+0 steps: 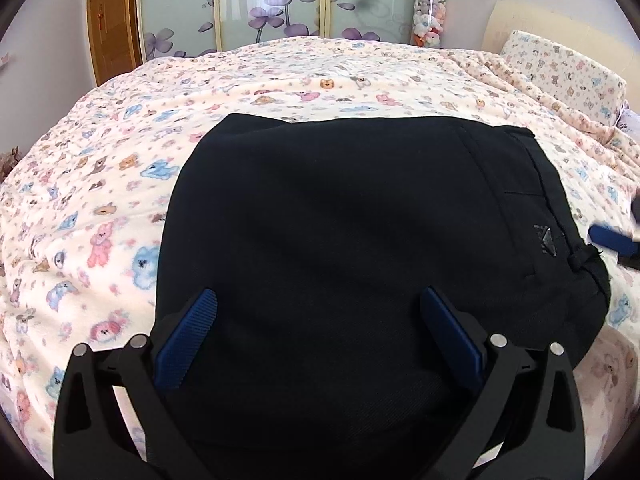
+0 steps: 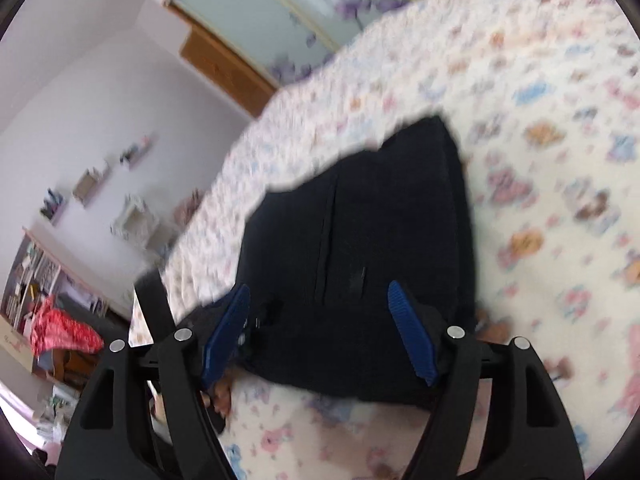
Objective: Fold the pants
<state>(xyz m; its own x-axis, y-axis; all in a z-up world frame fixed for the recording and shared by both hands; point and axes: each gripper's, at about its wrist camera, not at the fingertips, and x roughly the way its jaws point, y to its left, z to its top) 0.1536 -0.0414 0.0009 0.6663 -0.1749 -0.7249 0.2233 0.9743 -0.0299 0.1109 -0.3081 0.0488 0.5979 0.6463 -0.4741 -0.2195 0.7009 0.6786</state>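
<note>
Black pants (image 1: 360,220) lie folded into a compact bundle on the bed's animal-print blanket (image 1: 100,200); a small grey logo and the waistband sit at their right side. My left gripper (image 1: 318,298) is open just above the near part of the bundle, its blue fingers (image 1: 188,340) wide apart and gripping nothing. In the blurred right wrist view the pants (image 2: 360,220) fill the middle. My right gripper (image 2: 319,288) is open at their near edge, with cloth lying between the spread pads but not pinched. One blue finger of the right gripper (image 1: 614,240) shows beside the waistband.
A pillow (image 1: 560,72) and a pale headboard (image 1: 552,24) are at the far right. Sliding wardrobe doors with purple flowers (image 1: 280,4), a clear tube of plush toys (image 1: 430,12) and a wooden door (image 1: 114,28) stand behind the bed. Cluttered shelves (image 2: 32,280) line the room's left.
</note>
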